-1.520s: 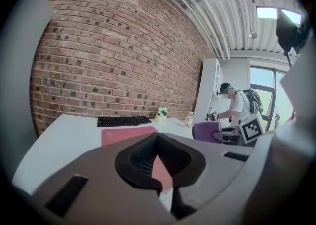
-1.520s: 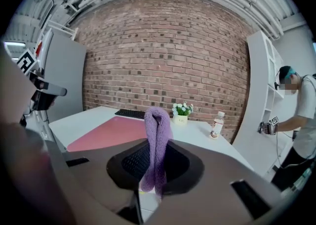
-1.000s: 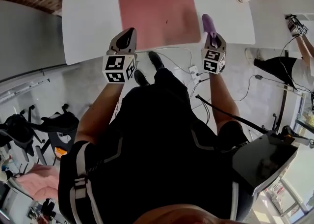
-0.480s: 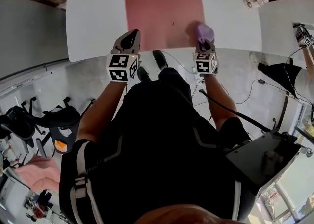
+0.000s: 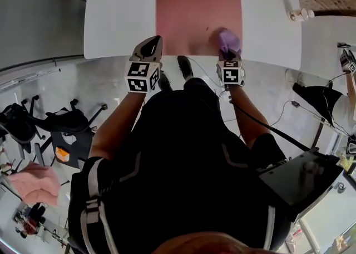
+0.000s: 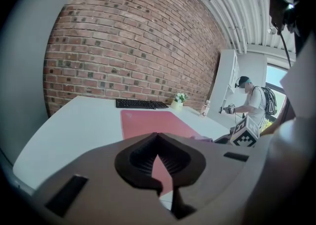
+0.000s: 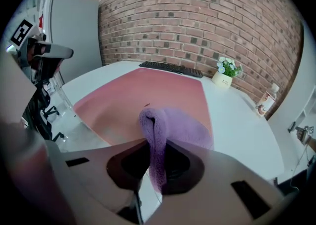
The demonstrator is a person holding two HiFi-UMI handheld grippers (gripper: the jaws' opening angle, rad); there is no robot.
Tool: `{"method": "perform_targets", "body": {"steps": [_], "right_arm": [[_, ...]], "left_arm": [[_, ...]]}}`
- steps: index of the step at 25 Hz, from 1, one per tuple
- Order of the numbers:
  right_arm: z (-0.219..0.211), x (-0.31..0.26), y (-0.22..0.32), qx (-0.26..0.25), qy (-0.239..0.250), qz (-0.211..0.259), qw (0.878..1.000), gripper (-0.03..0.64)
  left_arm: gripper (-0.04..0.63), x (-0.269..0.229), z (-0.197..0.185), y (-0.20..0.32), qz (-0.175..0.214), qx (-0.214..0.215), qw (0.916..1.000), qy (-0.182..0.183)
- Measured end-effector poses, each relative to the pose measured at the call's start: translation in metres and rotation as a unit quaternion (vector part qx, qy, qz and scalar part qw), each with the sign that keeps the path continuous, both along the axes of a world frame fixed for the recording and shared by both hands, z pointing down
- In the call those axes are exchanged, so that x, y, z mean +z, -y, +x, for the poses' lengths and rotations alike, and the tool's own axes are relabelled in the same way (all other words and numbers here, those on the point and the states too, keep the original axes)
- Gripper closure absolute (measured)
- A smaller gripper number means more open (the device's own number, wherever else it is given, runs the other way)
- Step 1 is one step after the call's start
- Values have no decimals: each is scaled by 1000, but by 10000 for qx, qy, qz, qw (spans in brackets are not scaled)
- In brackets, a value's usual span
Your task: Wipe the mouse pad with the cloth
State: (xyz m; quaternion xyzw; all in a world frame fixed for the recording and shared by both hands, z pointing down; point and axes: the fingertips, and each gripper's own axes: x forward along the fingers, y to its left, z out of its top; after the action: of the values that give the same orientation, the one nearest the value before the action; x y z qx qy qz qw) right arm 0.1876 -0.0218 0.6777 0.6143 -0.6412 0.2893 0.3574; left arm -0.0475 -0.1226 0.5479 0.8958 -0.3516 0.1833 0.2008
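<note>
A pink mouse pad lies on the white table; it also shows as the mouse pad and the mouse pad in the two gripper views. My right gripper is shut on a folded purple cloth, and the cloth rests over the pad's near right corner. A small dark speck sits on the pad just ahead of it. My left gripper hangs shut and empty at the table's near edge, left of the pad.
A black keyboard, a small potted plant and a bottle stand at the table's far side. Cables trail on the floor below the near edge. A person stands off to the right.
My right gripper has carried the cloth from beside the pad's right edge onto its near right corner. The left gripper has stayed by the table's near edge.
</note>
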Motion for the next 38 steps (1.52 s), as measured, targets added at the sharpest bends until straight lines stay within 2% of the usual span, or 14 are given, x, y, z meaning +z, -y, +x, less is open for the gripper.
{"method": "perform_targets", "body": {"steps": [9,17,20,24,30,34,38], "right_arm": [[-54,-2,18,-495,660,-180,9964,558],[-107,-6,42,-1041,1188,-319,9869,558],[-126,-5,48,-1294,1262,-378,9828,558],[-149,-4,54,-1528,1337,-413,9783,558],[-181,-6,62,-1813,1513,-518,9703,558],[-208,-8,68,-1815,1874,-659,9631,558],[-230,-8,72,-2045,1924,-746,9569,558]], "left_arm": [[591,1,-22,-2,-48,-320,9995,7],[591,-1,-38,-1,-32,-651,9978,94],[591,-2,-40,-1,-44,-737,9972,81],[591,-10,-50,0,-146,-1036,9944,-149],[591,-15,-66,-5,-78,-1276,9918,-34],[591,-18,-79,-8,-116,-1457,9892,-55],[591,-26,-90,-9,-47,-1620,9868,-42]]}}
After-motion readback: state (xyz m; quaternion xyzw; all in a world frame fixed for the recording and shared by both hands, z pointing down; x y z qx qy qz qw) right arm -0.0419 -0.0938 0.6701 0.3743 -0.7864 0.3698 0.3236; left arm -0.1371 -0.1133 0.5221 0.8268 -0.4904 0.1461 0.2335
